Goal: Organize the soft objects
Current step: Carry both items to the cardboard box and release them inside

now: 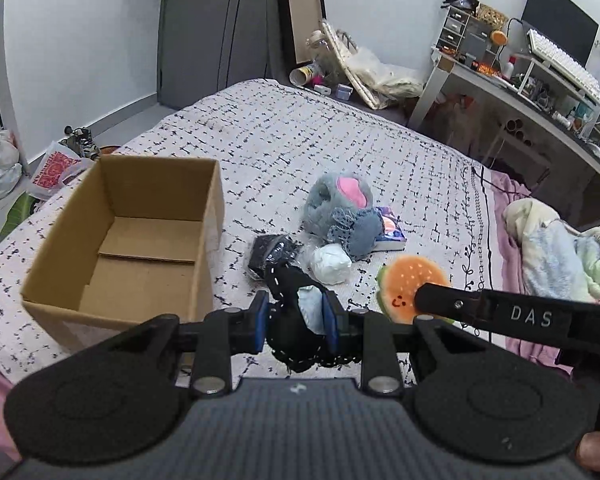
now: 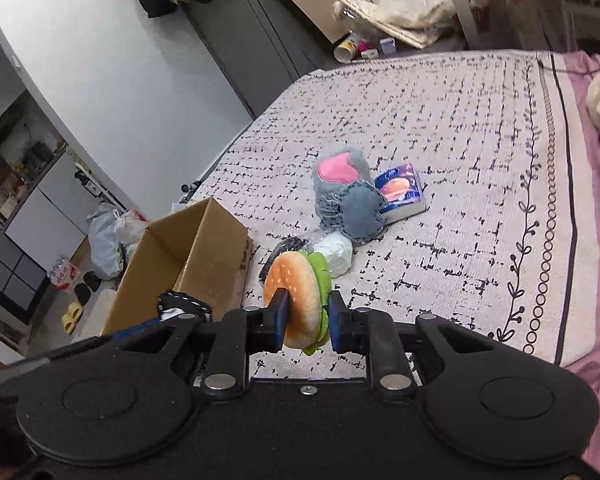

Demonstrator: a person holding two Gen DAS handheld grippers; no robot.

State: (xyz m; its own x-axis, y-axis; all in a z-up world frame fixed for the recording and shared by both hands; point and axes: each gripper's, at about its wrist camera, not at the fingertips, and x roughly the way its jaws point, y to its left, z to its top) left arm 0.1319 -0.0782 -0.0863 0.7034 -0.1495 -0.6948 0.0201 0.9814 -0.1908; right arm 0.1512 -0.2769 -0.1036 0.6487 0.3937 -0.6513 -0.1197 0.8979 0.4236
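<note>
Both tongs were loaded. The left gripper (image 1: 296,322) pinched a black pouch (image 1: 300,344) with white stitching and something pale tucked in it; the right gripper (image 2: 308,320) squeezed a burger plush (image 2: 300,300) flat between its pads, bun face turned sideways. Each load looked to be held clear of the bedspread (image 1: 300,140), though I could not be certain from either view.

The box (image 1: 116,240) sat open and empty on the bed, its long axis running roughly from 7 to 1 o'clock in the left view. From the left tongs it lay at about 10 o'clock, just beside them, the near wall almost under the left finger. From the right tongs it lay at about 9 to 10 o'clock, further off, with the left tool in between. So the left hand was the nearer, and I judged it should drop first, swinging left over the rim, or the right would have to cross it.

Left on the bed at 12 to 1 o'clock: a grey plush (image 1: 340,208) with a pink patch, a white bundle (image 1: 330,266), a dark wrapped packet (image 1: 274,254) and a tissue pack (image 2: 400,194), touching or nearly so.
</note>
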